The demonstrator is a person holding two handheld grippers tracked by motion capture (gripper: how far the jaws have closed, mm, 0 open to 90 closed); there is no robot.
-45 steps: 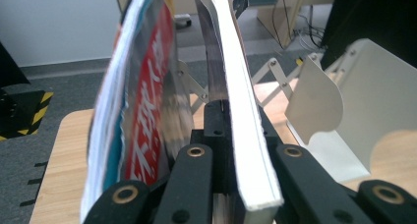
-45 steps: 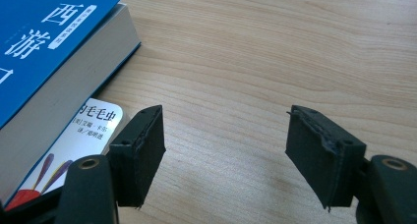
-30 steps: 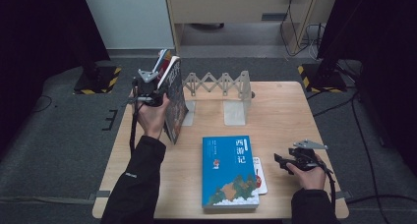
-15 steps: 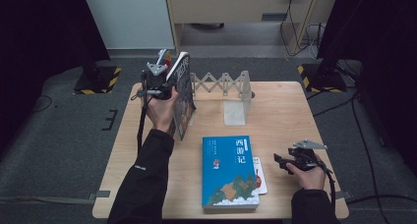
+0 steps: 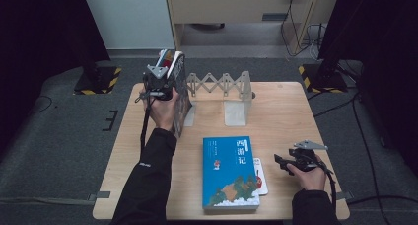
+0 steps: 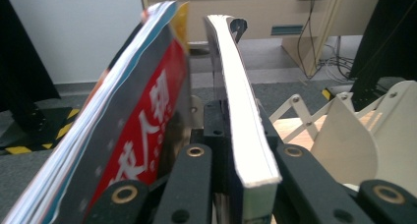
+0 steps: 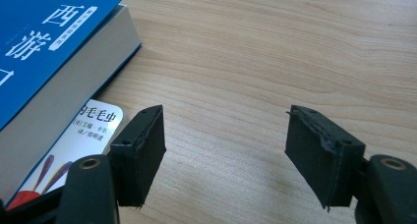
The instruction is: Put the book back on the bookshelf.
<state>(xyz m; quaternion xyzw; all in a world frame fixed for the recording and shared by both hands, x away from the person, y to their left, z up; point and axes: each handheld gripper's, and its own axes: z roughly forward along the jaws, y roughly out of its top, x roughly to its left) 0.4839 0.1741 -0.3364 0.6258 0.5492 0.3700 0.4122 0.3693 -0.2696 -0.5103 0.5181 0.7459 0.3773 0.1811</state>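
High view: left tool (image 5: 165, 84) is up at the far-left corner of the light wooden desk (image 5: 281, 111), right tool (image 5: 291, 162) sits low near the front-right edge.
Left tool state: clamped on a thin dark-covered book with a pale page block (image 6: 243, 130), jaws on either side of its lower edge, book standing roughly upright.
Next to it: a floppy red-and-grey magazine-type book (image 6: 133, 135) leans just left of the held one; can't tell if they touch.
Book stand: grey expanding metal rack with two upright end plates (image 5: 224, 92) is just right of the held book, so the book goes rightward from the left tool, I'd guess.
Key relation: held book's long axis runs up-down, broad faces roughly parallel to the rack's near plate (image 6: 344, 140), so it looks lined up to slide in sideways.
Right tool state: jaws spread wide, holding nothing, hovering over bare desk.
Still lying flat: thick blue hardcover with white characters (image 5: 229, 170) on top of a thin white booklet (image 7: 74, 140), just left of the right tool, which is the nearer hand for those.
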